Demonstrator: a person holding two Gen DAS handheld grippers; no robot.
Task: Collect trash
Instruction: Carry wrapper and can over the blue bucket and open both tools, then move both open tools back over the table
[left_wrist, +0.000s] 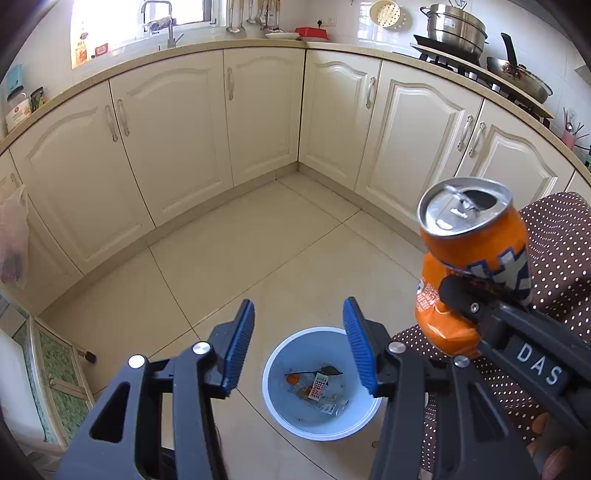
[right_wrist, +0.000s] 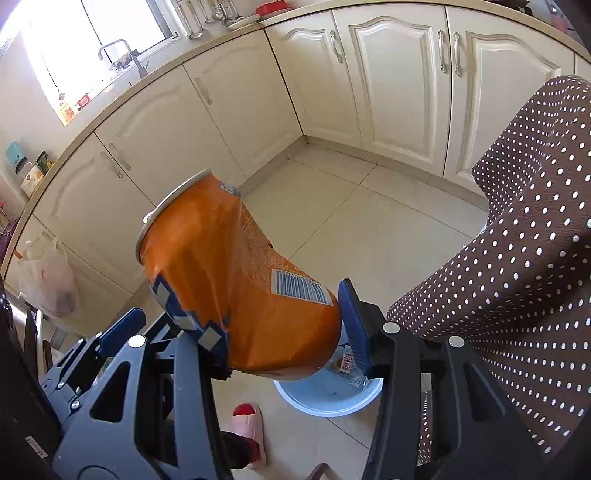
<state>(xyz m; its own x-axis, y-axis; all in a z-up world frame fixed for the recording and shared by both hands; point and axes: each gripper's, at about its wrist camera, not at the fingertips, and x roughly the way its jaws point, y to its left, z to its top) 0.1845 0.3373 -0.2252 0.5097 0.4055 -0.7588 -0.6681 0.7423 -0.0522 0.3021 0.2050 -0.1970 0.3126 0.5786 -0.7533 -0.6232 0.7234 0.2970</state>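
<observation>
My right gripper (right_wrist: 284, 332) is shut on a dented orange soda can (right_wrist: 236, 280), held tilted above the floor; the can also shows in the left wrist view (left_wrist: 472, 258), up and to the right of the bin. A light blue trash bin (left_wrist: 280, 354) stands on the tiled floor below, with a small orange fruit, a leaf and wrappers inside. In the right wrist view its rim (right_wrist: 328, 406) shows just under the can. My left gripper (left_wrist: 299, 347) is open and empty, hovering over the bin.
Cream kitchen cabinets (left_wrist: 258, 110) wrap the corner behind. A brown polka-dot cloth (right_wrist: 517, 258) hangs at the right, close to the bin. A pink slipper (right_wrist: 247, 424) is on the floor beside the bin. A plastic bag (left_wrist: 14, 236) hangs at left.
</observation>
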